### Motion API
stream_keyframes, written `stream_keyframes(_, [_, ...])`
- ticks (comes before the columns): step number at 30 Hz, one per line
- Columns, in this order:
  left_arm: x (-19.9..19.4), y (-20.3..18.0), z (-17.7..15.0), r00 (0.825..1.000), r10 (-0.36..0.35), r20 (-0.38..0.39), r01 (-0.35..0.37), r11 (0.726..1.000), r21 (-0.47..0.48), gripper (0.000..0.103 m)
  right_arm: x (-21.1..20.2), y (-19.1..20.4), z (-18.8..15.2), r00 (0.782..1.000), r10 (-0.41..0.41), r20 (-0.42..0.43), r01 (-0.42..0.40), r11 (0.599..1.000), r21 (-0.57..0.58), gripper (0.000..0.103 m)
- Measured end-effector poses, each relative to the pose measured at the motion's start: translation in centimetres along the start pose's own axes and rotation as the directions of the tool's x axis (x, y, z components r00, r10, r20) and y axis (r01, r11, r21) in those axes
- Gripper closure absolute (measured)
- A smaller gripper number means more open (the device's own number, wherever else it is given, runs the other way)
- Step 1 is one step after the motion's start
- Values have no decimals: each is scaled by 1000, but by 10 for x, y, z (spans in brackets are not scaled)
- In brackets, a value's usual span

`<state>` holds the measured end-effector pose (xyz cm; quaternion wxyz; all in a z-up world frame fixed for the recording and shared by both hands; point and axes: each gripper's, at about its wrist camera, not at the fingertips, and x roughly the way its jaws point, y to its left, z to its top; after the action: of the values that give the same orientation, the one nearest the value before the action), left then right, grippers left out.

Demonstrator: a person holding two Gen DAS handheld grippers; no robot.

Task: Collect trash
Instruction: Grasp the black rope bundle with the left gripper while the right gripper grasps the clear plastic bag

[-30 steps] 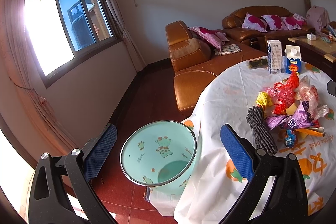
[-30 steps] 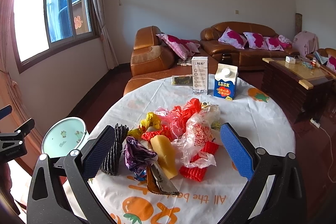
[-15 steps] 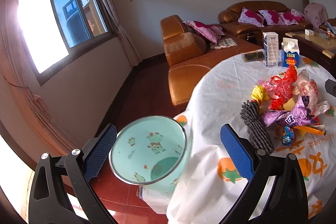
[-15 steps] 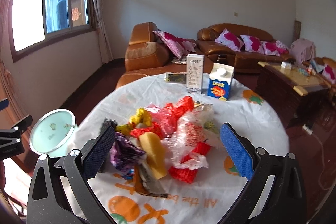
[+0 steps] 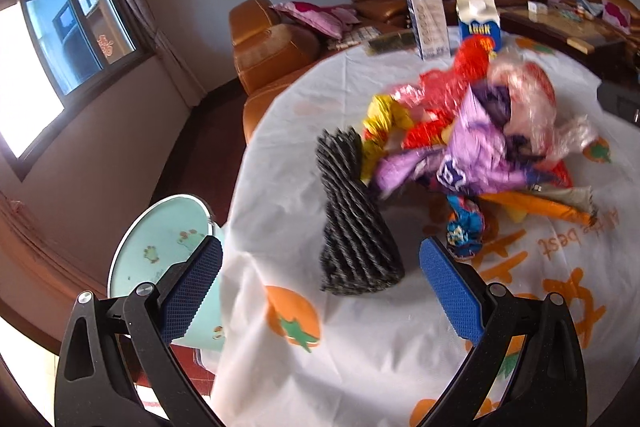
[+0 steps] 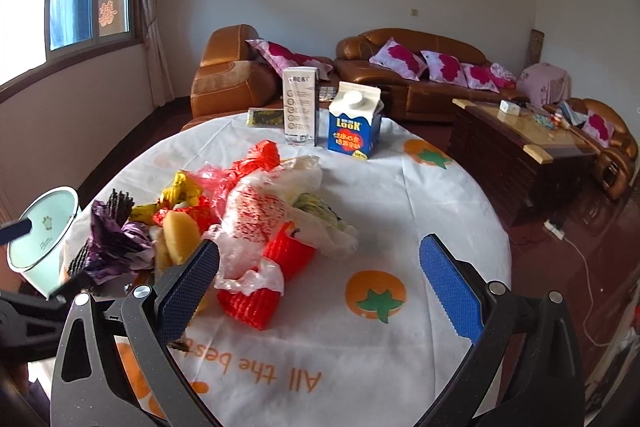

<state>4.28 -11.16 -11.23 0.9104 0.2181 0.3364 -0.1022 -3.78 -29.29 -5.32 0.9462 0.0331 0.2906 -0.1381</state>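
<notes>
The green bin (image 5: pixel 160 263) is sitting on the floor at the left, tucked against the edge of the table (image 5: pixel 360 359), lower than the tabletop. Only part of its inside is showing, and no trash is showing there. The left gripper (image 5: pixel 320 291) is hanging open over the table edge with nothing in it, and the black foam net (image 5: pixel 356 227) is lying right between its two blue pads.

The trash pile (image 6: pixel 240 219) is sitting in the middle of the table. It is holding a purple wrapper (image 5: pixel 472 155), a yellow bag (image 5: pixel 384 123), red foam nets (image 6: pixel 260 291) and thin plastic bags (image 6: pixel 280 211). The right gripper (image 6: pixel 320 287) is open too, holding nothing, with its left pad just beside the pile.

Here is what could go wrong. The bags are looking tangled, so pulling one could be dragging others off the table. The soft net could be slipping out if it is pinched only at its tip. A drop could be missing the bin, because its mouth is tipping away.

Behind the pile, the milk carton (image 6: pixel 354 127) and the tall white box (image 6: pixel 301 105) are standing up. I cannot tell what is inside them.
</notes>
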Motion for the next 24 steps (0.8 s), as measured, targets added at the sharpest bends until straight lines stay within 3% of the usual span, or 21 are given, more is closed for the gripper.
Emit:
stream_keyframes(5, [25, 14, -12, 997, 49, -66, -49, 999, -4, 6, 6, -7, -6, 1000, 8, -4, -8, 1000, 19, 5])
stream_keyframes(10, [34, 45, -10, 994, 91, -68, -95, 994, -58, 6, 12, -5, -13, 1000, 19, -5, -19, 999, 39, 5])
stream_keyframes(17, [44, 54, -3, 998, 31, -58, -36, 995, -89, 9, 19, -10, -18, 1000, 15, -5, -15, 998, 64, 5])
stream_keyframes(19, [51, 49, -4, 998, 5, -69, -11, 997, -82, 22, 20, -11, -19, 1000, 18, -8, -17, 997, 71, 5])
stream_keyframes(22, [57, 48, -5, 995, -52, -81, 45, 995, -86, 62, 21, -13, -20, 1000, 28, -8, -27, 997, 77, 5])
stream_keyframes(24, [57, 49, -5, 996, -59, -73, 53, 995, -86, 77, 20, -13, -20, 999, 33, -2, -33, 996, 83, 5])
